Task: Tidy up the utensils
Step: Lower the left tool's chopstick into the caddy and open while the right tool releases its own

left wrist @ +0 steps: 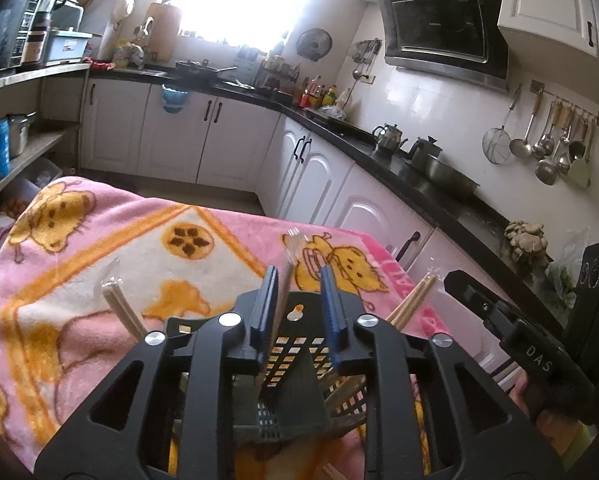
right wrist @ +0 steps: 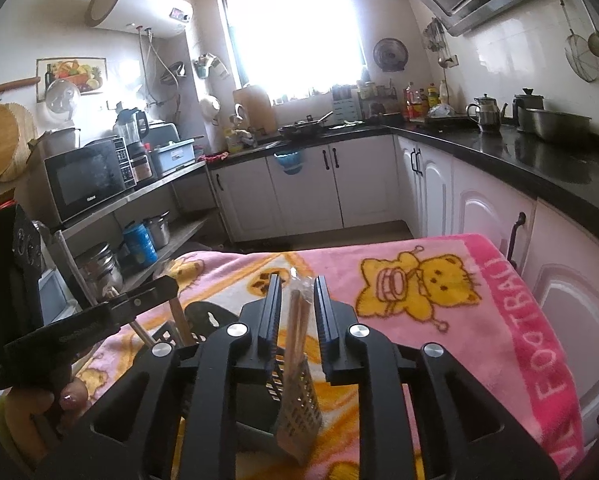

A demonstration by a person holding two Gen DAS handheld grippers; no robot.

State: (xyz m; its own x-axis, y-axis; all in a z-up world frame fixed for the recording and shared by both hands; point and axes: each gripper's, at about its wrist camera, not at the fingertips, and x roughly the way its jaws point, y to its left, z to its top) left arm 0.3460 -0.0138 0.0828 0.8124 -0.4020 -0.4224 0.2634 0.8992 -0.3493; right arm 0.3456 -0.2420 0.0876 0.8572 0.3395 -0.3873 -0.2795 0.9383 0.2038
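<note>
Left wrist view: left gripper [left wrist: 297, 300] narrowly parted around wrapped chopsticks [left wrist: 285, 280] standing loose in the basket [left wrist: 299, 344], lower centre; right gripper [right wrist: 297, 304] likewise. Next: withdraw cleanly.

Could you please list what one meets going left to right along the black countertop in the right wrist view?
Frying pan → sauce bottles → teapot → dark kettle → steel basin.
</note>
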